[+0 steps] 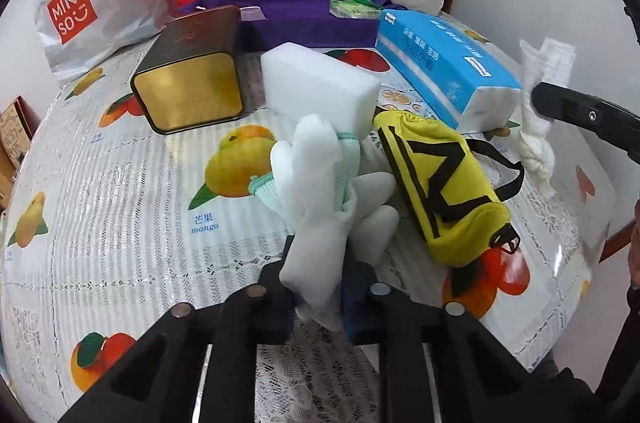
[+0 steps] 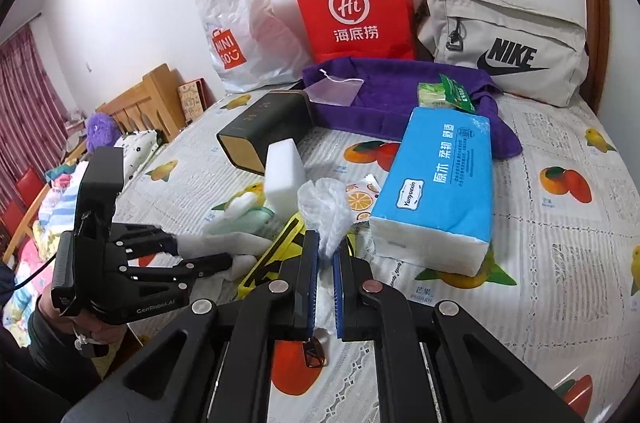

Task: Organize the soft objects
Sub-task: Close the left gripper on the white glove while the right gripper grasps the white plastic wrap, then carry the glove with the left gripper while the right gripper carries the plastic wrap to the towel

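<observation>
the blue tissue pack (image 2: 436, 183) lay on the fruit-print surface (image 1: 120, 223), big, squashy and light, best held across its middle. the yellow pouch (image 1: 444, 191) beside it looked soft and easy to pinch at one end. the white glove (image 1: 312, 207) was limp and floppy; the left gripper (image 1: 316, 287) had its jaws pinching its cuff end. the right gripper (image 2: 326, 255) had its jaws pressed together on a crinkly white plastic wad (image 2: 324, 203), very light and slippery.
</observation>
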A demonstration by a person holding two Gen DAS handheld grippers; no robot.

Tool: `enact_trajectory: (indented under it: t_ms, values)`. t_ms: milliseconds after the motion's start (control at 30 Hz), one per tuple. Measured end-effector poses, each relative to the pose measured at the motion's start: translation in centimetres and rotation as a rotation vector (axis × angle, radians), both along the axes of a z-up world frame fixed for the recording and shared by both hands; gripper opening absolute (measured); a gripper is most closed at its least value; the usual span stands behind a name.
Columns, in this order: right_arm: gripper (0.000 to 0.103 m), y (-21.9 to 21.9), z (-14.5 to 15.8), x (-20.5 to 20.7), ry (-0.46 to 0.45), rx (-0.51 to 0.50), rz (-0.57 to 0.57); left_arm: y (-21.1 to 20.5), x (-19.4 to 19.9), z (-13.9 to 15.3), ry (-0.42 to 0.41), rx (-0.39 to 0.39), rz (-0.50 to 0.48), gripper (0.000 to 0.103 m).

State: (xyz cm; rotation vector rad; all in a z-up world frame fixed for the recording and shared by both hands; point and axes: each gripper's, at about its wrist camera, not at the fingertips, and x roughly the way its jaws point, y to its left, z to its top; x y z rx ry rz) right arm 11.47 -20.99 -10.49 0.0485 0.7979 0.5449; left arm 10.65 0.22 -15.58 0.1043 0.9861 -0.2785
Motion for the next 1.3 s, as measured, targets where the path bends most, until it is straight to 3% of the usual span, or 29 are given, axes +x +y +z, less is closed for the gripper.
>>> enact_trajectory:
  t_ms: [133,400,667,967,1300]
  values:
    - [0.007,-0.3,0.3,0.0,0.0,0.017,0.0,0.6,-0.2,0.9,-0.007,-0.013,0.008,0.013]
    - [0.007,-0.5,1.1,0.4,-0.002,0.036,0.011,4.1,0.0,3.7,-0.017,-0.145,0.07,0.013]
    - [0.007,-0.1,2.1,1.2,-0.012,0.014,0.031,5.2,1.7,5.6,-0.045,-0.162,0.106,0.013]
    - [0.007,-0.5,3.6,3.1,-0.035,-0.001,0.031,5.4,6.2,7.7,-0.071,-0.18,0.129,0.013]
    - [0.007,-1.1,5.1,7.8,-0.057,-0.008,0.015,5.0,12.7,9.7,-0.091,-0.19,0.159,0.013]
